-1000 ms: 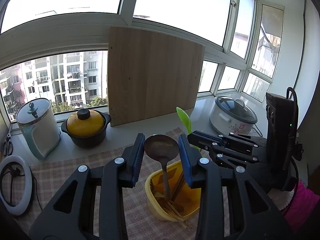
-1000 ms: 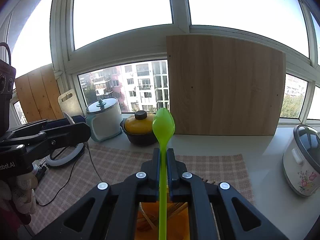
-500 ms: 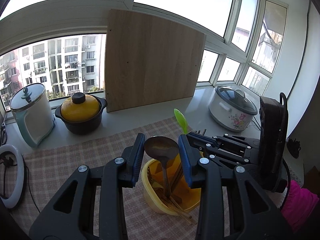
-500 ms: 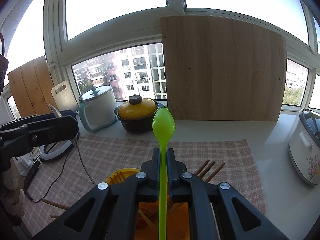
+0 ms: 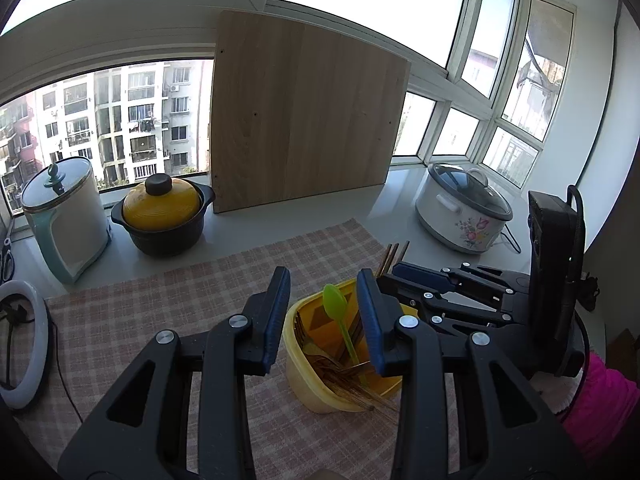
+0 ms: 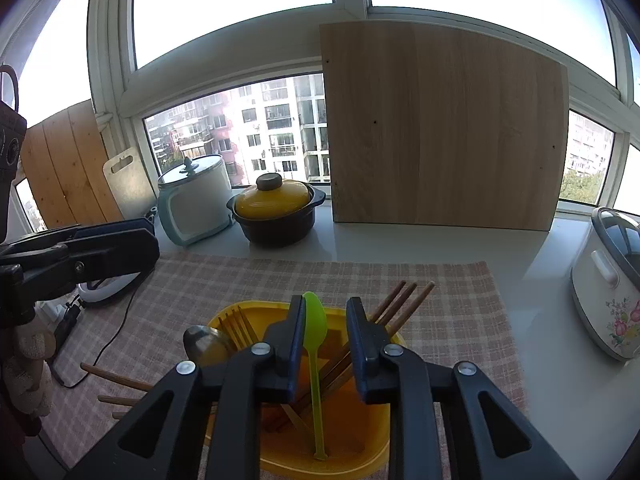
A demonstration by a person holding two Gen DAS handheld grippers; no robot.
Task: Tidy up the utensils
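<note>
sunlit windows with apartment blocks outside run behind the bench (image 6: 420, 244), where a big wooden board (image 6: 444, 128) leans against the frame. a checked cloth (image 6: 248, 280) covers the near part of the bench, and on it sits the yellow tub (image 6: 360, 452) that collects the utensils.

the right gripper (image 6: 322, 320) hangs over the tub with its jaws opening. the green spoon (image 6: 315, 328) stands between them, bowl up, its handle end down on the tub's floor; it leans against the left pad, well clear of the right one. forks (image 6: 238, 326), a metal spoon (image 6: 200, 344) and brown chopsticks (image 6: 404, 300) also rest in the tub, some chopstick ends poking over its far rim. a few more wooden sticks (image 6: 116, 376) lie on the cloth to the left.

the left gripper (image 5: 323, 316) hovers just before the tub, jaws apart and holding nothing.

along the sill stand a yellow-lidded black pot (image 5: 162, 214), a pale kettle (image 5: 66, 216) and a flowered rice cooker (image 5: 464, 210).
</note>
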